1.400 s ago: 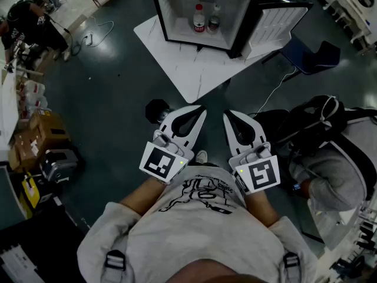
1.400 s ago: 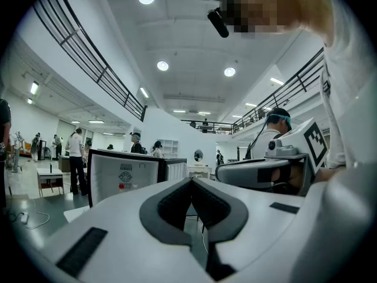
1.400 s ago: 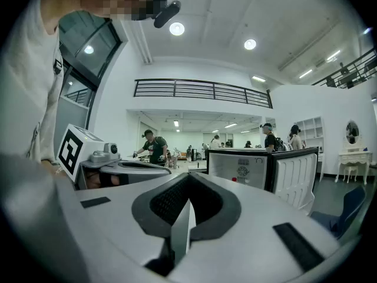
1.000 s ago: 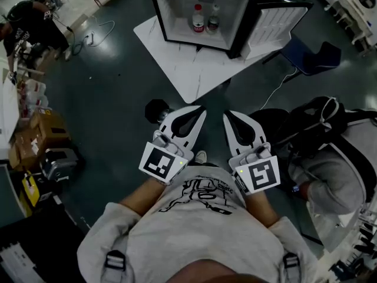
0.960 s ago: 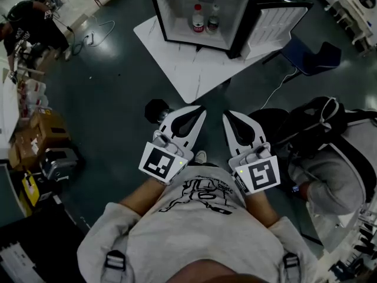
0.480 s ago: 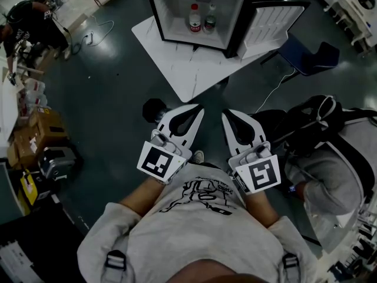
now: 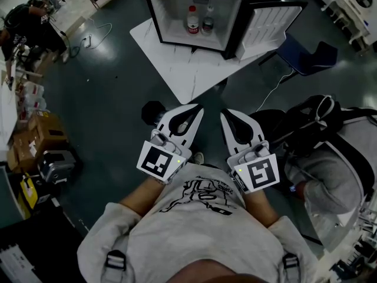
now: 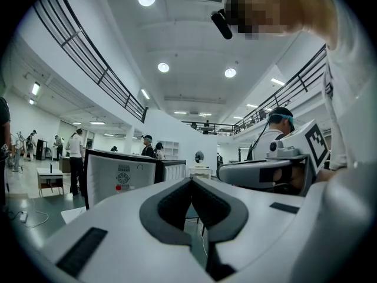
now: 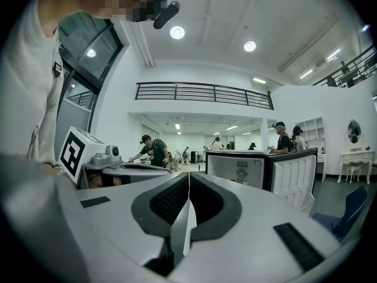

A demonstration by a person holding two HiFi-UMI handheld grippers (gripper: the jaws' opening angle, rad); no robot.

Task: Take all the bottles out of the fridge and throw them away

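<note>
Nothing is thrown away yet: both bottles (image 7: 191, 20) stand in the open fridge (image 7: 169, 7) far ahead. The left gripper (image 7: 197, 109) and right gripper (image 7: 225, 113) are closed and empty.

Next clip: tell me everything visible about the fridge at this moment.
The fridge is a small black cabinet with a white interior, standing upright on a white board on the dark floor. Its door, white-lined, stands swung open to the right. Inside stand a red-labelled bottle and a darker bottle, side by side.
</note>
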